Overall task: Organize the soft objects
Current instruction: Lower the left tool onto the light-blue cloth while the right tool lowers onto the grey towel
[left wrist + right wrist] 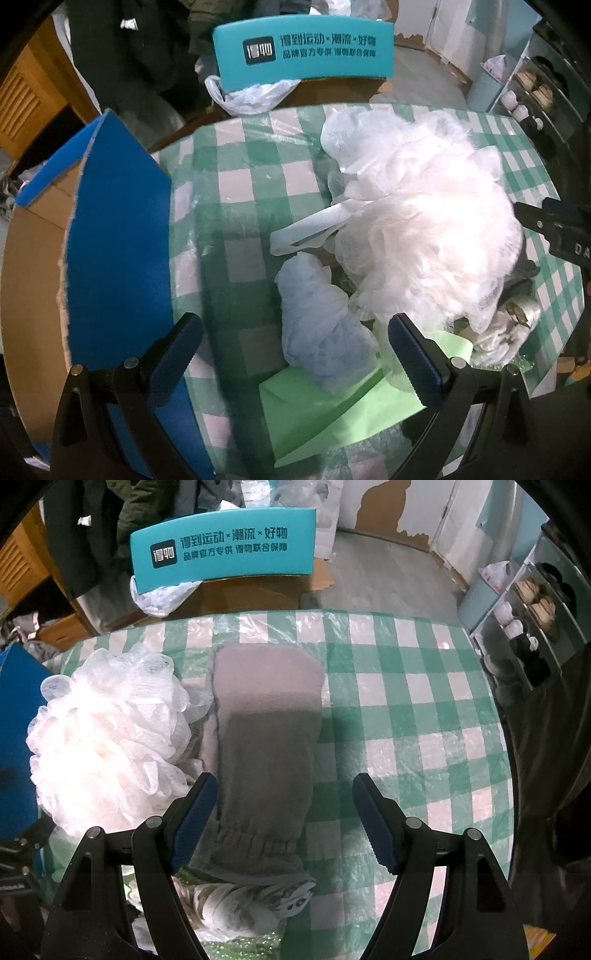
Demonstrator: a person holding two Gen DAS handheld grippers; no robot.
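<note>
A big white mesh bath pouf (424,218) (107,734) lies on the green checked table (243,147) (406,709). A smaller pale blue pouf (321,332) rests on a light green sheet (332,413), between the fingers of my left gripper (295,350), which is open and holds nothing. A grey fleece mitt (266,753) with an elastic cuff lies lengthwise in front of my right gripper (282,816), also open, with the mitt's cuff between its fingers. A patterned cloth item (251,904) sits under that cuff. The right gripper's black body (557,225) shows at the left wrist view's right edge.
An open cardboard box with blue flaps (118,236) (18,716) stands at the table's left. A second box with a teal printed flap (303,48) (225,546) and a plastic bag (251,96) sit beyond the far edge. A shoe shelf (532,616) stands right.
</note>
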